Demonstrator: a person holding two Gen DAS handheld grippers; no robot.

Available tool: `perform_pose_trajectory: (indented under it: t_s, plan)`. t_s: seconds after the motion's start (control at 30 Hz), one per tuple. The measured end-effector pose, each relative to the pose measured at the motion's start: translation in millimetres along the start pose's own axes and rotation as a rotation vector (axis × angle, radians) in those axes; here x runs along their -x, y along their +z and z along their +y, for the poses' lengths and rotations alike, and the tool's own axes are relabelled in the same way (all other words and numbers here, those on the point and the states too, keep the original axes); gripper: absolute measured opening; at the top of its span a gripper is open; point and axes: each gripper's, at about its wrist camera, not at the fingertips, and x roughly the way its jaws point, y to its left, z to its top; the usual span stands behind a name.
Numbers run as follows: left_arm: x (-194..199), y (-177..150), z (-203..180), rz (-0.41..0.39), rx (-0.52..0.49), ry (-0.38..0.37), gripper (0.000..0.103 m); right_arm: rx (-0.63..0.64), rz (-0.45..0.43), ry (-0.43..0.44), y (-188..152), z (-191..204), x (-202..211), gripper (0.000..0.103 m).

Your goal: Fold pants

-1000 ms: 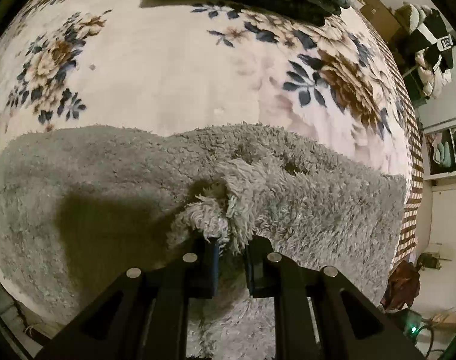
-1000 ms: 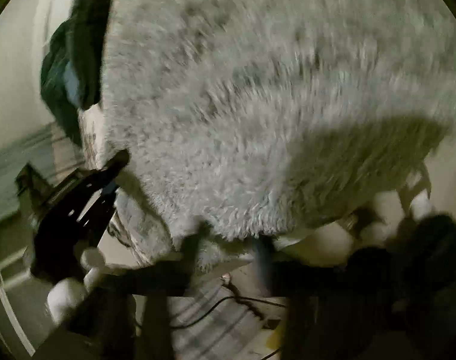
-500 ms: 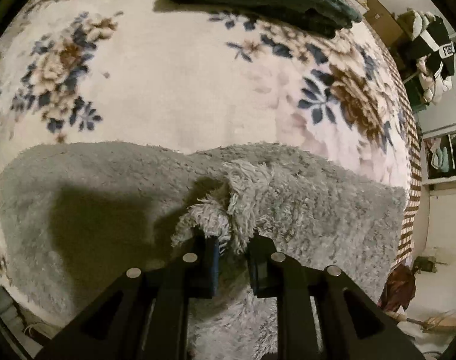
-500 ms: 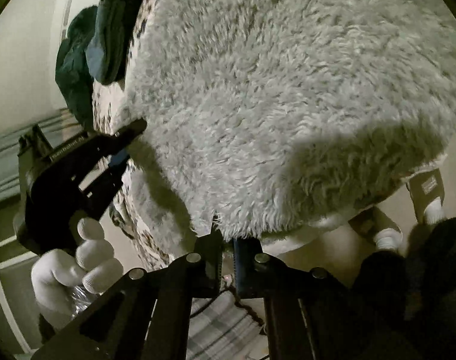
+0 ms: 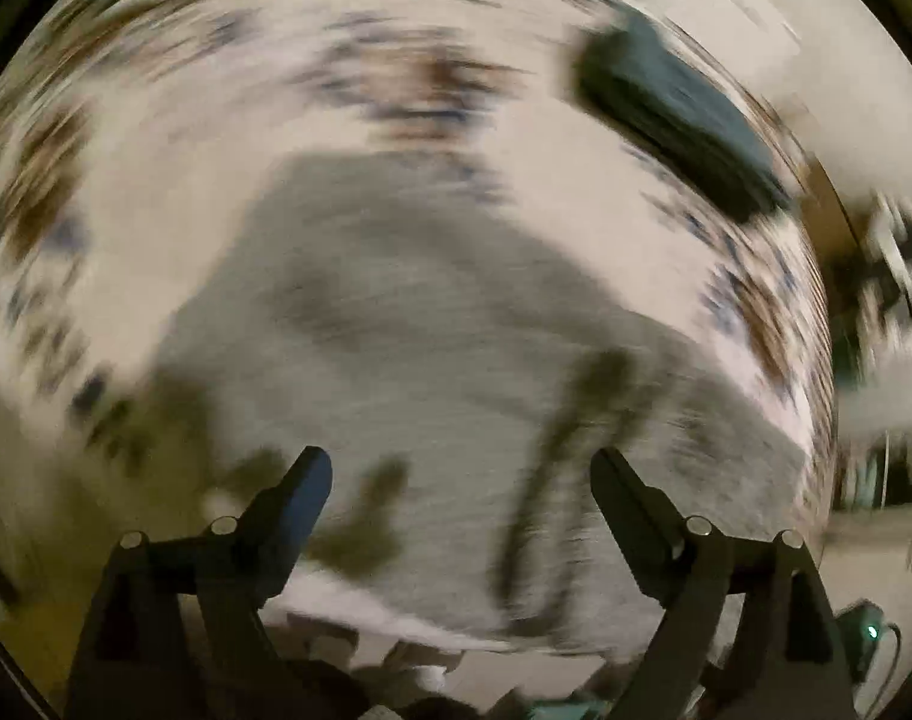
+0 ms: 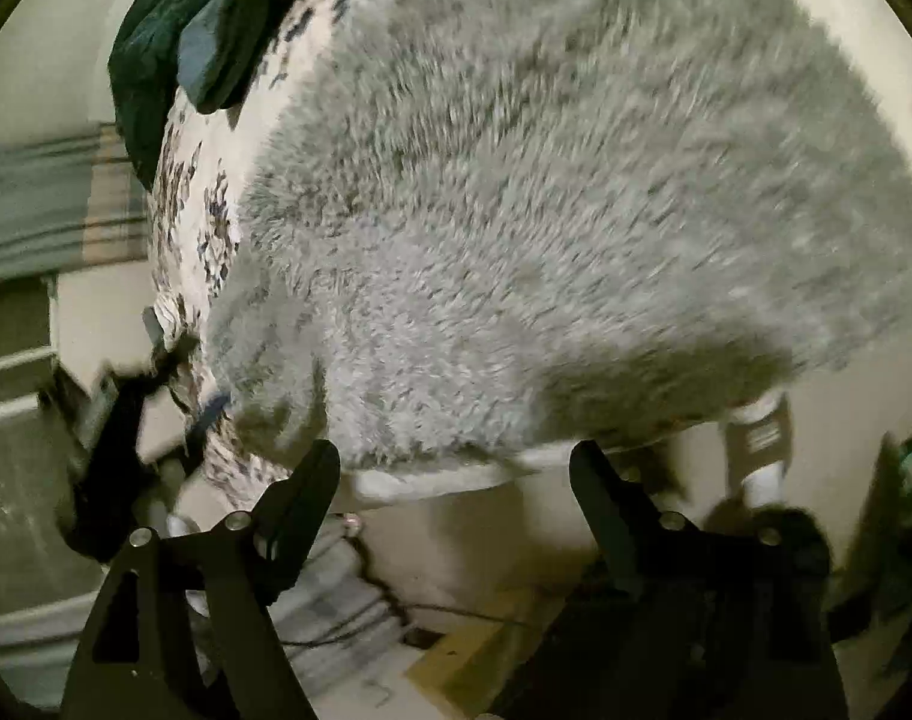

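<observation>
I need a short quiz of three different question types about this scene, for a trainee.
1. True or false: the left gripper is shut on the grey pants.
2. What is the right gripper holding: A) pants, B) nothing, C) the dark clothes?
3. What pattern covers the bed cover under the pants?

Key: 1 false; 2 B; 3 floral.

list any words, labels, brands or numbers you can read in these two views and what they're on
None can be read.
Left wrist view: smeared by motion blur; no text can be made out on the grey fleece pants or the floral bedspread.
Right wrist view: the white tag below the pants' edge shows marks too blurred to read.
</observation>
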Motion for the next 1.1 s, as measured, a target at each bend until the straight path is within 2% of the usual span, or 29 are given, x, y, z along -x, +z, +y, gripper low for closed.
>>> perform_pose_trajectory:
  t_s: [0.1,0.17,0.33,0.47,0.5,0.53,0.6,0.63,0.77,0.83,0.97,1.0,1.1]
  plan:
    - [-15.1,-7.3,69.4,-0.009,0.262,-0.019,0.088,0.035,-0.027,-0.038,6.1,5.8,14.7,0.081]
    - [-27.3,-8.6,99.5,-0.028,0.389,-0.06,0.088,0.044,-0.036,-0.078,18.7,10.2,17.0,0.081]
    - [-45.2,6.1,124.9,-0.118,0.533,-0.169,0.088,0.07,-0.054,-0.123,37.3,26.8,1.0,0.081]
    - [-59.2,32.8,122.5,-0.173,0.532,-0.19,0.087,0.11,-0.059,-0.15,42.9,30.8,-16.0,0.081]
    - [-62.6,38.6,121.2,-0.182,0.522,-0.195,0.082,0.118,-0.059,-0.155,44.1,33.2,-19.9,0.081]
    - [-66.0,44.1,120.1,-0.196,0.512,-0.2,0.063,0.125,-0.058,-0.156,45.4,35.0,-22.8,0.081]
    - [-67.5,48.3,116.2,-0.202,0.495,-0.201,0.037,0.135,-0.057,-0.16,46.8,36.4,-27.1,0.081]
    - [-62.1,48.4,110.8,-0.217,0.474,-0.204,0.03,0.133,-0.057,-0.162,48.6,36.2,-28.0,0.081]
    - [-11.5,44.1,76.2,-0.319,0.334,-0.21,0.026,0.111,-0.066,-0.139,54.2,34.4,-28.1,0.081]
    - [22.2,40.4,43.0,-0.364,0.23,-0.208,0.026,0.106,-0.077,-0.132,56.1,28.4,-22.1,0.081]
    - [78.1,24.8,-41.8,-0.413,0.006,-0.217,0.026,0.057,-0.095,-0.111,62.3,5.2,-2.4,0.081]
    - [89.8,17.5,-73.1,-0.416,-0.06,-0.238,0.026,0.043,-0.101,-0.104,63.4,-0.8,3.2,0.081]
    - [95.5,-8.1,-147.5,-0.378,-0.202,-0.278,0.026,-0.002,-0.134,-0.081,66.9,-23.6,28.2,0.081]
